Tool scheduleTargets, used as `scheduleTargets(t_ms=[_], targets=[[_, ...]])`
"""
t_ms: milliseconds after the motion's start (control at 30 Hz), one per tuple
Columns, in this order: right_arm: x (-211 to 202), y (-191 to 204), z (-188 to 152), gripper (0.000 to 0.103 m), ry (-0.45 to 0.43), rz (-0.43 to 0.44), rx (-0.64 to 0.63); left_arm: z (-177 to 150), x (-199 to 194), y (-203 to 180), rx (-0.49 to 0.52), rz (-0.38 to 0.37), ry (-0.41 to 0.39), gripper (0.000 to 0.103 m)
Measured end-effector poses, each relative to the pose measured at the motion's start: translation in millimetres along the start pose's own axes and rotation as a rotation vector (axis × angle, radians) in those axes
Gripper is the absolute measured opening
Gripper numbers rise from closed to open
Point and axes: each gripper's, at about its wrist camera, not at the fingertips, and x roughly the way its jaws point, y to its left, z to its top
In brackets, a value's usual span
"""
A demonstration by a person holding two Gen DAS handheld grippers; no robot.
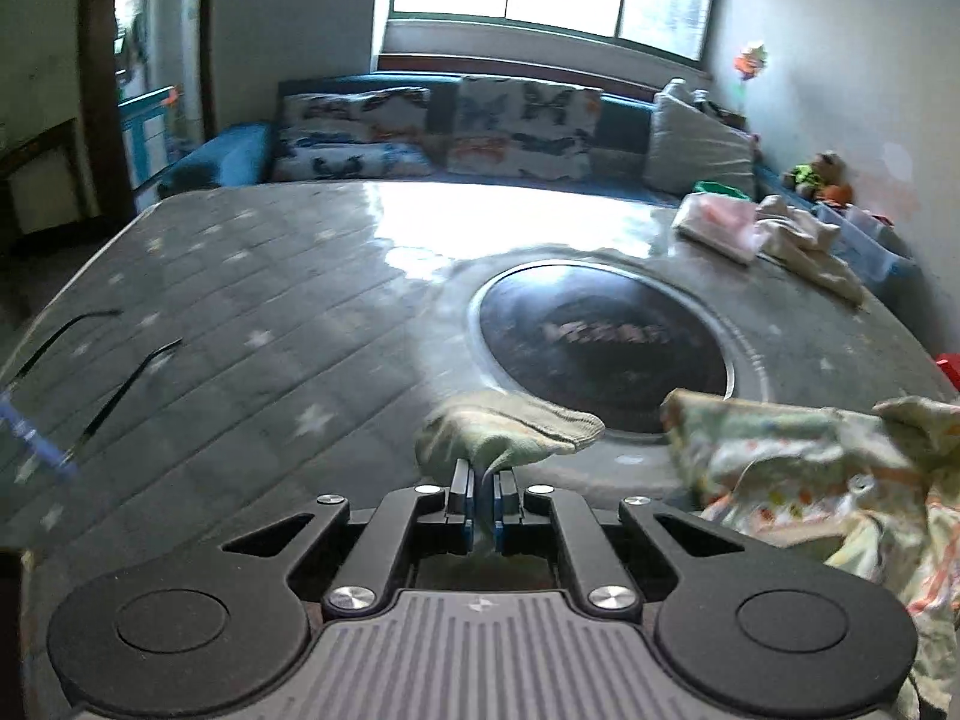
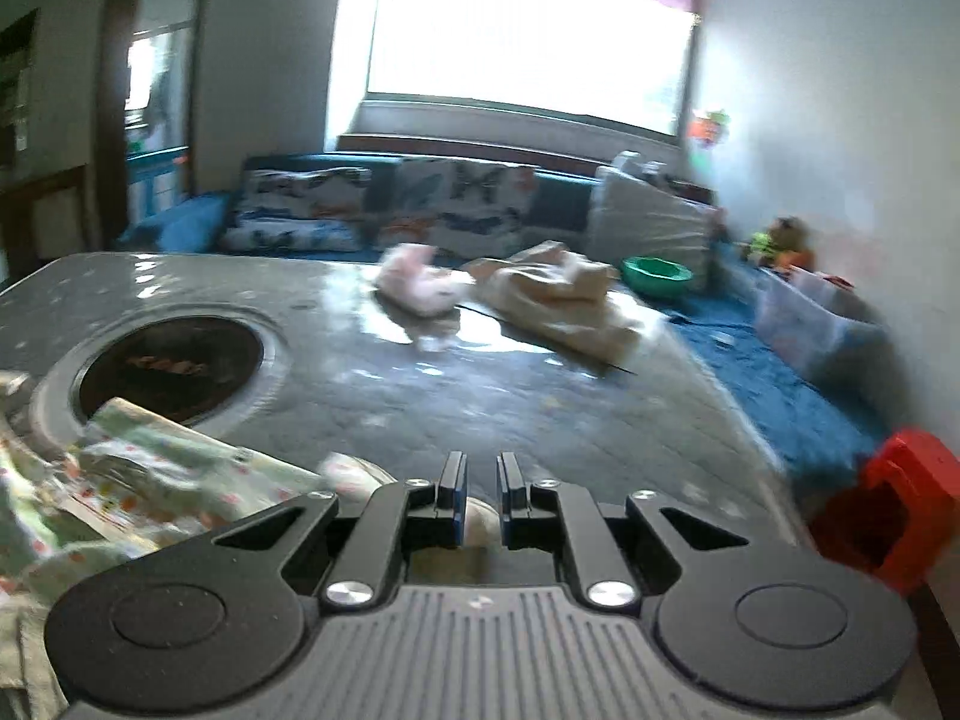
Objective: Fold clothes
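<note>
- Garment [image 1: 828, 480], a pale printed piece, lies bunched at the table's [image 1: 270, 312] near edge; your left gripper [image 1: 483, 483] pinches its cuff.
- Right gripper [image 2: 480, 480] stands slightly parted, seemingly holding nothing.
- Next, I'd judge: spread it flat.

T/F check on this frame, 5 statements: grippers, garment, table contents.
1. The left gripper is shut on a cuff of the printed garment. True.
2. The right gripper has its jaws wide open. False: the jaws are narrowly apart with something pale between them; whether they grip it cannot be told.
3. A pink garment and a cream one lie at the table's far side. True.
4. The dark round inset in the table is covered by clothes. False: it is mostly uncovered.
5. A green bowl sits on the table. False: it is beyond the table, on the blue sofa.
</note>
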Motion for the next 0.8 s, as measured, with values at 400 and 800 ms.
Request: scheduleTargets(t_ms=[400,800], targets=[[-22,-28,-19,0.023,0.015,-0.055,0.091,-28,-15,24,-0.08,0.065,0.066,0.006],[56,-1,27,0.048,0.11,0.177,0.143,-47,-20,45,-0.149,0.125,0.104,0.007]])
